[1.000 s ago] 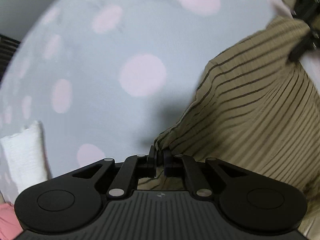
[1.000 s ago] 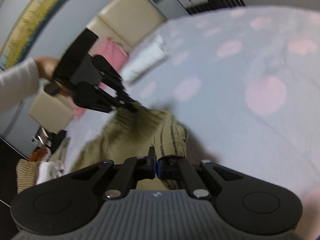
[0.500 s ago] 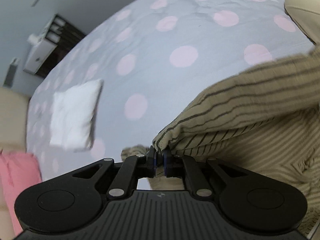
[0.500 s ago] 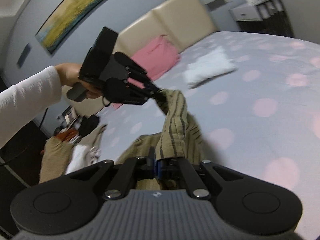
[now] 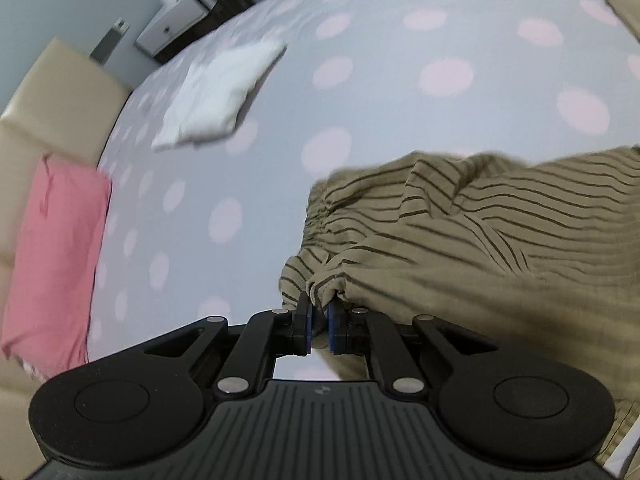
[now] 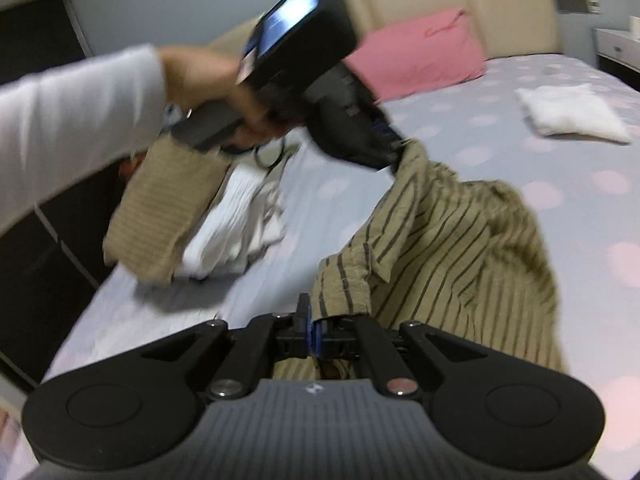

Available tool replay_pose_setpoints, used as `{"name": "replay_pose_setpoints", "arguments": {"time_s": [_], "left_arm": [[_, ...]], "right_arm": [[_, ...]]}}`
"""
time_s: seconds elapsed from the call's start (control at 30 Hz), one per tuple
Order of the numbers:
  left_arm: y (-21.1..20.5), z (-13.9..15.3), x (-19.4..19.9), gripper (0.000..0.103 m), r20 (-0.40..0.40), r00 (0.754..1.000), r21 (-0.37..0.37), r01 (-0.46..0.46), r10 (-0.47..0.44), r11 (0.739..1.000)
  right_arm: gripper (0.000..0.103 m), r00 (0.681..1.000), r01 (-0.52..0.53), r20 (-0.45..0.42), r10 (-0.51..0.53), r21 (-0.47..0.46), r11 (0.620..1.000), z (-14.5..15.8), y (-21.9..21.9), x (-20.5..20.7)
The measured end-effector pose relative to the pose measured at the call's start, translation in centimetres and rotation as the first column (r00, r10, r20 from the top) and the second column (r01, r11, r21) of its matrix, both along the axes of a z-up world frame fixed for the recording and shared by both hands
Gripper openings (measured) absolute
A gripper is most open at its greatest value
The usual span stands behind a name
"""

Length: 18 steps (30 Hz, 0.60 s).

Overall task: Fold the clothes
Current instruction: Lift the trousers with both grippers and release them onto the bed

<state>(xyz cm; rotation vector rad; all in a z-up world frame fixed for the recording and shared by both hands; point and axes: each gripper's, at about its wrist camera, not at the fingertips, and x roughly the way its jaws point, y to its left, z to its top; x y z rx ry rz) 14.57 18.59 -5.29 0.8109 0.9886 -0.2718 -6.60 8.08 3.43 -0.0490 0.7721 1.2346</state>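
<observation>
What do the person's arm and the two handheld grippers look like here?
Both grippers are matte black, with a ribbed grey top plate, two round discs, silver pivot pins and blue-lined pads. The left gripper, seen from the right wrist view, has a boxy black body with a glossy screen on its back and a dark grey handle. The left hand is bare, with a white long sleeve.

Tan dark-striped shirt (image 5: 500,240), grey pink-dotted bedspread (image 5: 380,40), pink pillow (image 5: 52,256)

striped shirt (image 5: 500,232): crinkled woven cloth | left claw (image 5: 319,330): matt black plastic | bedsheet (image 5: 360,128): smooth matt cloth
</observation>
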Motion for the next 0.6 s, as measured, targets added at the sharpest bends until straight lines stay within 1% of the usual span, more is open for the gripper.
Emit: {"name": "replay_pose_setpoints", "arguments": {"time_s": [0.1, 0.17, 0.2, 0.3, 0.33, 0.37, 0.4, 0.43, 0.47, 0.5, 0.53, 0.57, 0.6], "left_arm": [[1.7, -1.2, -1.6, 0.007, 0.014, 0.999, 0.006, -0.041, 0.041, 0.999], [2.5, -2.1, -2.4, 0.012, 0.024, 0.997, 0.019, -0.073, 0.073, 0.997], [2.8, -2.6, -2.5, 0.013, 0.03, 0.996, 0.035, -0.087, 0.086, 0.996], [3.4, -4.0, -2.9, 0.021, 0.048, 0.99, 0.108, -0.134, 0.129, 0.985], [3.6, -4.5, -3.0, 0.027, 0.062, 0.987, 0.139, -0.157, 0.149, 0.978], [3.8, -4.9, -3.0, 0.03, 0.076, 0.983, 0.169, -0.18, 0.169, 0.969], [4.0, -5.2, -3.1, 0.034, 0.099, 0.976, 0.2, -0.209, 0.192, 0.957], [4.2, -5.4, -3.1, 0.034, 0.137, 0.966, 0.231, -0.246, 0.219, 0.941], [4.5, -5.4, -3.0, 0.036, 0.183, 0.95, 0.261, -0.293, 0.251, 0.92], [4.8, -5.3, -2.6, 0.039, 0.231, 0.928, 0.282, -0.35, 0.291, 0.893], [5.3, -4.8, -2.2, 0.048, 0.28, 0.898, 0.286, -0.417, 0.341, 0.863], [5.7, -4.0, -2.0, 0.049, 0.32, 0.863, 0.264, -0.478, 0.391, 0.838], [6.1, -3.0, -2.0, 0.05, 0.352, 0.827, 0.229, -0.53, 0.438, 0.817]], "right_arm": [[0.002, 0.999, -0.022, 0.026, 0.023, -0.043, 0.999, -1.7, 3.0, -2.9], [0.002, 0.999, -0.02, 0.036, 0.022, -0.067, 0.998, -2.7, 4.4, -3.9], [0.002, 0.999, -0.022, 0.033, 0.025, -0.081, 0.996, -3.2, 5.0, -4.3], [0.002, 0.999, -0.032, 0.018, 0.034, -0.114, 0.993, -4.4, 6.5, -5.1], [0.002, 0.999, -0.04, 0.017, 0.043, -0.125, 0.991, -4.8, 7.0, -5.3], [0.003, 0.999, -0.049, 0.014, 0.052, -0.137, 0.989, -5.1, 7.6, -5.4], [0.006, 0.998, -0.064, -0.002, 0.064, -0.155, 0.986, -5.5, 8.1, -5.5], [0.016, 0.997, -0.078, -0.019, 0.076, -0.172, 0.982, -5.9, 8.6, -5.6], [0.023, 0.995, -0.094, -0.041, 0.088, -0.19, 0.977, -6.3, 9.1, -5.6], [0.052, 0.99, -0.12, -0.1, 0.102, -0.205, 0.971, -6.8, 9.4, -5.3], [0.073, 0.981, -0.14, -0.16, 0.109, -0.201, 0.97, -7.1, 9.2, -4.9], [0.074, 0.972, -0.147, -0.21, 0.109, -0.175, 0.974, -7.2, 8.4, -4.4], [0.074, 0.965, -0.141, -0.241, 0.105, -0.137, 0.981, -6.9, 7.1, -3.8]]}}
